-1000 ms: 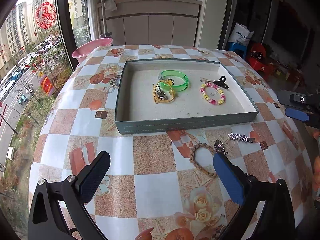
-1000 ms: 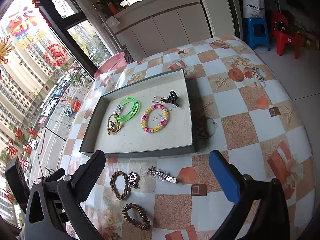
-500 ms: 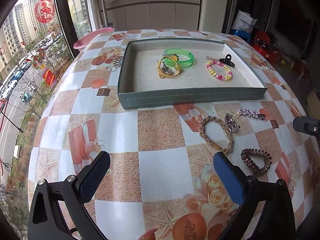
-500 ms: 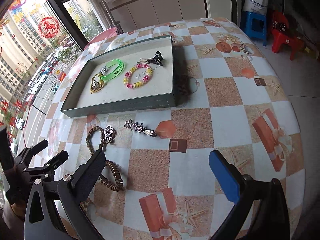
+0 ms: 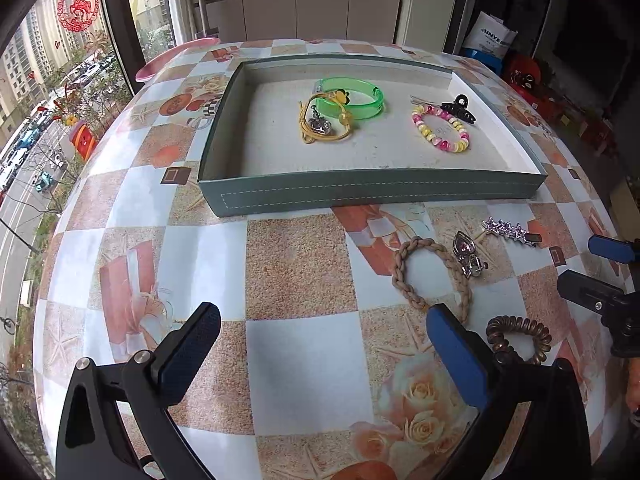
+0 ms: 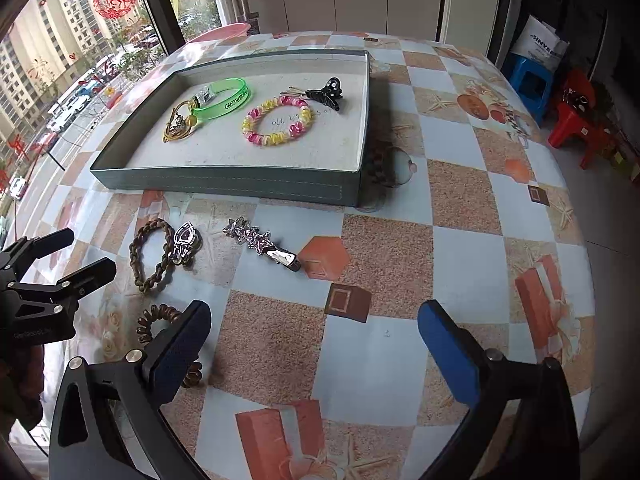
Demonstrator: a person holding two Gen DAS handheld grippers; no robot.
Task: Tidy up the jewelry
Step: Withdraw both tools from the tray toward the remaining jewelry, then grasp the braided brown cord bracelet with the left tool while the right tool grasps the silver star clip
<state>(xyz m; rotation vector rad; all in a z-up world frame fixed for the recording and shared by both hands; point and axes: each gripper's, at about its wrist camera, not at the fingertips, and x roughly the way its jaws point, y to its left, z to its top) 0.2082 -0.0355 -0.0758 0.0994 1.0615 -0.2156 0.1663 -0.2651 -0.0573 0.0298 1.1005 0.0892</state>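
Note:
A grey-green tray [image 5: 376, 192] [image 6: 224, 182] holds a green bangle [image 5: 352, 98] [image 6: 224, 100], a yellow cord bracelet with a charm [image 5: 320, 126] [image 6: 178, 126], a pink-yellow bead bracelet [image 5: 440, 132] [image 6: 278, 120] and a black claw clip [image 5: 458, 108] [image 6: 326, 94]. On the table in front of it lie a braided brown bracelet [image 5: 432, 276] [image 6: 150, 256], a silver heart charm [image 5: 466, 254] [image 6: 184, 240], a star hair clip [image 5: 508, 232] [image 6: 260, 242] and a brown spiral hair tie [image 5: 518, 338] [image 6: 154, 326]. My left gripper [image 5: 324, 344] is open with nothing in it. So is my right gripper [image 6: 314, 338].
A tiled cloth covers the round table [image 5: 300, 264]. A pink basin [image 5: 176, 58] sits past its far left edge by the window. Red and blue stools [image 6: 560, 104] stand on the floor to the right. White cabinets [image 5: 304, 12] line the back wall.
Both grippers have pulled back toward the table's near edge and lower, so the loose items in front of the tray now show. Both stayed open.

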